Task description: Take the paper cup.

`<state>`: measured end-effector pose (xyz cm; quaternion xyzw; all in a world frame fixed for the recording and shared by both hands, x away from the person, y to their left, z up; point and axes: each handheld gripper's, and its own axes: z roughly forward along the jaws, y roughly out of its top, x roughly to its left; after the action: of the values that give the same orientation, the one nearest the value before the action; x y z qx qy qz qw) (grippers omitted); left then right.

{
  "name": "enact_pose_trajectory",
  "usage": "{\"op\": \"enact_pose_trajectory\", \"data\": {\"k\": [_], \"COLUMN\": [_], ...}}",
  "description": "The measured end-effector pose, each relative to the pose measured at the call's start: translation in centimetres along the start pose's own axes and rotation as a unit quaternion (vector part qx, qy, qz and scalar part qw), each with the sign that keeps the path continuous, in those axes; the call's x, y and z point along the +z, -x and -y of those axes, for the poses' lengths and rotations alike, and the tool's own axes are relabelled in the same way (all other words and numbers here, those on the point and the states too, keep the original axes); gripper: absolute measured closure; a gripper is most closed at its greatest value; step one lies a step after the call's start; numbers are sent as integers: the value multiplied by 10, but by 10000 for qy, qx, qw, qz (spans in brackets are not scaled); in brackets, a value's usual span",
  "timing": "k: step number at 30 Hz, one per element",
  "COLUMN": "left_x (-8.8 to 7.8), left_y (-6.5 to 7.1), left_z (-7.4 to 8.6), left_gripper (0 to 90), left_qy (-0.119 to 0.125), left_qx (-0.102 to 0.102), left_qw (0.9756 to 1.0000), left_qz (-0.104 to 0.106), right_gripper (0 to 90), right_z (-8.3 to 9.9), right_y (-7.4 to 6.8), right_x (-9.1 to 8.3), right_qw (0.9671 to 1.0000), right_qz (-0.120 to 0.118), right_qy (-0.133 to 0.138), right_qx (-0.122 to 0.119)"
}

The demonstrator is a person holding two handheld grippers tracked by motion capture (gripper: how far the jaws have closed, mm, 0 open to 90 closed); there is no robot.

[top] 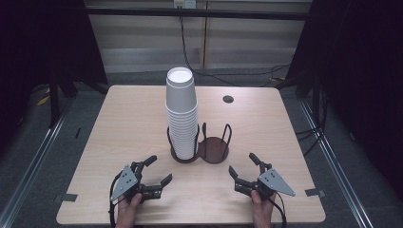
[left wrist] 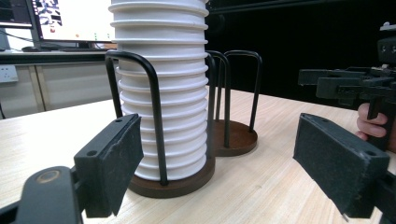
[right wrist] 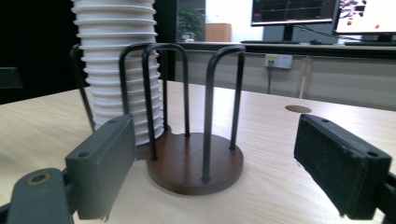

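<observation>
Left gripper (top: 158, 169) low on the bench (top: 119, 128), near edge, jaws spread wide, nothing between them. Right gripper (top: 242, 164) mirrors it on the other side, jaws also wide and empty. Each is held by a hand coming in from below. Between and just beyond them: a double rack (top: 216, 151). Cups (top: 181, 111), a tall white stack, stand upright in the rack's left ring; right ring bare. A small round hole (top: 228, 99) sits in the bench farther back.

Left gripper view: jaws apart, pads clear of everything. Cups (left wrist: 161, 88) straight ahead, inside black wire hoops on a brown base. The other gripper (left wrist: 348, 86) is off at right, a hand (left wrist: 373, 128) beneath it.

Right gripper view: jaws wide, empty. The rack's vacant ring (right wrist: 196, 163) lies ahead; cups (right wrist: 116, 70) behind it at left.
</observation>
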<state>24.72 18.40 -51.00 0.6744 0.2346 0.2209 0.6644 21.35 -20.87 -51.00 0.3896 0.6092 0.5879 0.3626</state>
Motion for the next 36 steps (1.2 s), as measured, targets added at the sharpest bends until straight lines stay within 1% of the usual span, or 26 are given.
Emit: {"op": "enact_pose_trajectory", "data": {"k": [3, 4, 6, 7, 8, 9, 10, 12, 13, 14, 15, 16, 17, 18, 19, 20, 21, 22, 24, 25, 27, 28, 30, 32, 35, 36], "left_x": [0, 0, 0, 0, 0, 0, 0, 0, 0, 0, 0, 0, 0, -1, -1, -1, -1, -1, -1, -1, -1, -1, -1, -1, -1, -1], "left_y": [-1, -2, -1, 0, 0, 1, 1, 1, 0, 1, 0, 0, 0, 0, 0, 2, 0, 1, 1, 1, 1, 1, 1, 1, 1, 1], "left_z": [0, -1, 0, 0, 0, 0, 0, 0, 0, 0, 0, 0, 0, 0, 0, 0, 0, 0, 0, 0, 0, 0, 0, 0, 0, 0], "left_gripper": [155, 155, 155, 155, 155, 155, 155, 155, 155, 155, 155, 155, 155, 155, 155, 155, 156, 156, 156, 156, 156, 156, 157, 156, 156, 157], "left_qy": [3, -36, 9, -1, -1, 28, 18, 25, 18, 28, 21, 21, 20, 8, 8, 25, 22, 38, 40, 42, 44, 42, 44, 43, 45, 44], "left_qx": [2, 52, 20, 27, 27, 1, 15, 15, 69, 9, 86, 86, 86, 97, 97, -64, 78, -6, 6, 5, 4, 4, 1, 2, 2, 3], "left_qw": [10000, 10000, 10000, 10000, 10000, 10000, 10000, 10000, 10000, 10000, 10000, 10000, 10000, 10000, 10000, 10000, 10000, 10000, 10000, 10000, 10000, 10000, 10000, 10000, 10000, 10000], "left_qz": [-70, -22, -74, -19, -19, -32, -36, -32, -44, -33, -37, -37, -37, -22, -22, 46, 24, -1, 3, 10, 12, 12, 14, 13, 18, 19], "right_gripper": [126, 127, 125, 125, 128, 130, 129, 131, 134, 132, 132, 132, 135, 140, 162, 184, 196, 213, 218, 221, 234, 258, 265, 264, 265, 271], "right_z": [0, 0, 0, 0, 0, 0, -1, -1, -3, -3, -4, -4, -6, -7, -9, -11, -13, -15, -18, -23, -29, -32, -39, -45, -50, -56], "right_y": [0, 0, 1, 1, 1, 1, 1, 1, 2, 2, 2, 2, 1, 0, 0, -1, -2, -3, -3, -5, -6, -7, -8, -10, -12, -14], "right_x": [0, -1, -1, -1, -1, -1, 0, 2, 5, 6, 7, 7, 9, 9, 9, 8, 7, 6, 6, 7, 8, 9, 10, 13, 15, 18], "right_qw": [10000, 10000, 10000, 10000, 10000, 10000, 9999, 9998, 9993, 9989, 9983, 9983, 9969, 9964, 9959, 9957, 9958, 9956, 9953, 9938, 9922, 9915, 9901, 9890, 9879, 9866], "right_qz": [-59, -90, -56, -90, -81, 5, 61, 38, -11, -19, -44, -44, -108, -134, -238, -298, -346, -445, -514, -667, -815, -909, -1091, -1195, -1227, -1343], "right_qy": [7, 38, 3, -8, -7, -35, -91, -160, -365, -469, -572, -572, -773, -840, -875, -874, -853, -830, -817, -889, -944, -932, -867, -858, -925, -903], "right_qx": [-1, 13, 21, 18, 29, 72, 94, 109, 102, 96, 102, 102, 47, 8, -11, -20, -15, -3, -6, 31, 28, 67, 143, 119, 196, 211]}}
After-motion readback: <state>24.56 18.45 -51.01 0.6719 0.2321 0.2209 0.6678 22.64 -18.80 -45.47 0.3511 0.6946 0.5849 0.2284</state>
